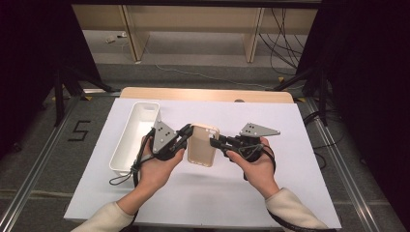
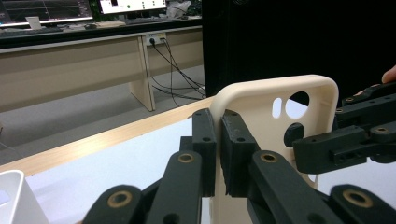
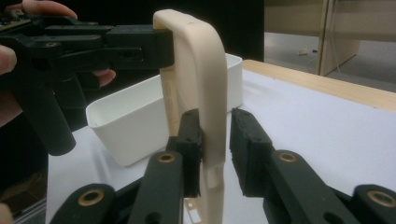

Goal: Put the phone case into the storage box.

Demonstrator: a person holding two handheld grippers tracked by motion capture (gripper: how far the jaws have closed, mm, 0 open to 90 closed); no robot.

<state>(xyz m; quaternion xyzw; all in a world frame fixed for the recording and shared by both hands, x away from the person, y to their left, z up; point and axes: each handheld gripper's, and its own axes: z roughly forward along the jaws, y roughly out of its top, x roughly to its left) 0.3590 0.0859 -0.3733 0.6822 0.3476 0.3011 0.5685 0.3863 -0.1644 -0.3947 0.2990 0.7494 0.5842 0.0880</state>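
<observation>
The left hand-held gripper (image 2: pixel 218 154) is clamped on one long edge of a beige phone case (image 2: pixel 271 121), its two pads pinching the thin side wall. In the right gripper view, the right hand-held gripper (image 3: pixel 215 154) straddles the opposite edge of the case: one pad touches the wall, the other stands off with a visible gap, so this side is not gripping. The case is held upright in the air between the two hands, above the white-covered desk (image 1: pixel 290 145), with its camera cutout at the far end. A white rectangular bin (image 1: pixel 126 145) lies on the desk just beside the left hand (image 1: pixel 157 169).

The step looks like a handover of the case to the left side. To do it well, the left pinch should stay firm and still while the right pulls straight back off the edge, without twisting the flexible wall. The bin looks the likely place to set it down.
</observation>
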